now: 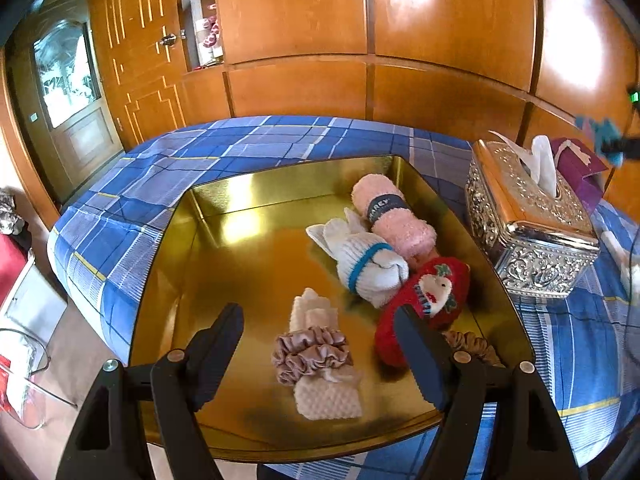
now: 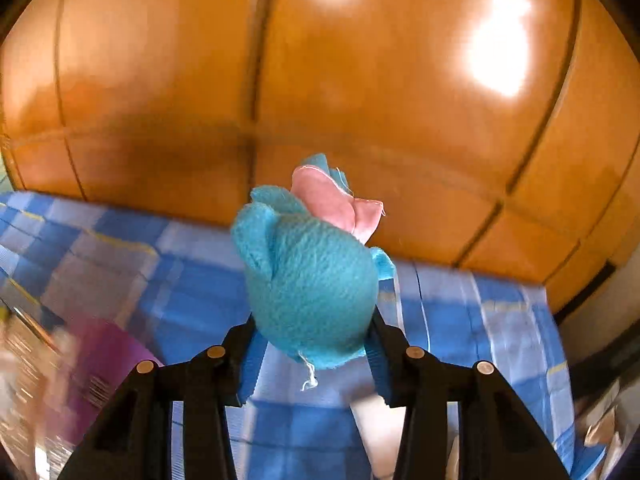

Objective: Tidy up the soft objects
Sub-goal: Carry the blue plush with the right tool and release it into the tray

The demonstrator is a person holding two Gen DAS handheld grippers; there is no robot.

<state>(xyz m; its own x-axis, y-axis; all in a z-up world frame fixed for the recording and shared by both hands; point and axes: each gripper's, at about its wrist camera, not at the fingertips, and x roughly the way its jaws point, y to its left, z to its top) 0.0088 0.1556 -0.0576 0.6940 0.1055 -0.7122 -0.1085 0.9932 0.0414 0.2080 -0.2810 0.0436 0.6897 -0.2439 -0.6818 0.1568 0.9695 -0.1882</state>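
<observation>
A teal and pink soft toy is held in the right gripper, clamped between the two black fingers at its lower end, so that its bulk stands up and forward beyond the fingertips, above the blue checked bedspread. In the left wrist view the same toy is seen at the far right edge, raised over the bedspread behind the silver tissue box, well apart from the gold tray. The coming move is judged to turn on that offset: the tray lies to the left of the held toy and lower, with the tissue box between them, so the toy would have to be carried across the box. The left gripper is nearer the tray, its jaws standing wide and empty over the near part, with a cream cloth bound by a pink scrunchie lying between the fingers below, seemingly untouched. A white sock roll, a pink towel roll and a red knitted piece are already gathered toward the tray's right side.
</observation>
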